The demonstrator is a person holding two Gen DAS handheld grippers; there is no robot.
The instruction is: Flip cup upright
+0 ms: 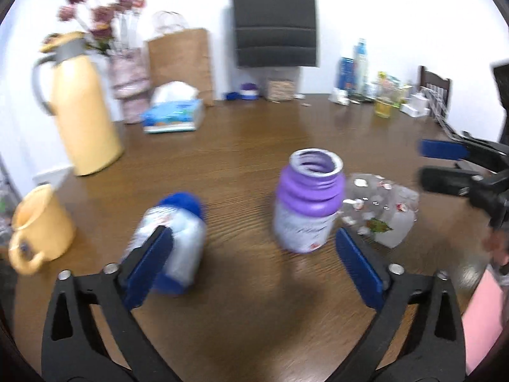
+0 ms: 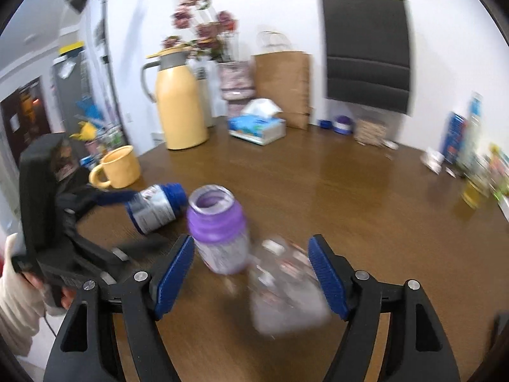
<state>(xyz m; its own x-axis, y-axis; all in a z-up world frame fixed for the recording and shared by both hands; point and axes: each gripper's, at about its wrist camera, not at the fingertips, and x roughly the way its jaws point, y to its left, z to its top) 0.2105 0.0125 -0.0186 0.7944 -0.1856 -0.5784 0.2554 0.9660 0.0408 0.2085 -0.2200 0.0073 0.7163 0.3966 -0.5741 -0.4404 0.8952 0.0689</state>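
Observation:
A clear glass cup [image 1: 381, 210] with small printed stickers lies on its side on the brown table, just right of a purple-necked jar [image 1: 307, 203]. The jar stands slightly tilted with its mouth open upward. My left gripper [image 1: 251, 238] is open, and the jar is just beyond the gap between its fingers. My right gripper [image 2: 251, 243] is open too. The blurred cup [image 2: 286, 286] lies between its blue pads, nearer the right one; contact is unclear. The right gripper [image 1: 424, 163] also shows at the right edge of the left wrist view.
A blue-capped bottle [image 1: 171, 238] lies on its side by my left finger. A yellow mug [image 1: 38, 226], yellow thermos [image 1: 86, 114], tissue box [image 1: 173, 116] and paper bag [image 1: 181, 63] stand left and behind. Bottles and boxes [image 1: 359, 70] crowd the far right.

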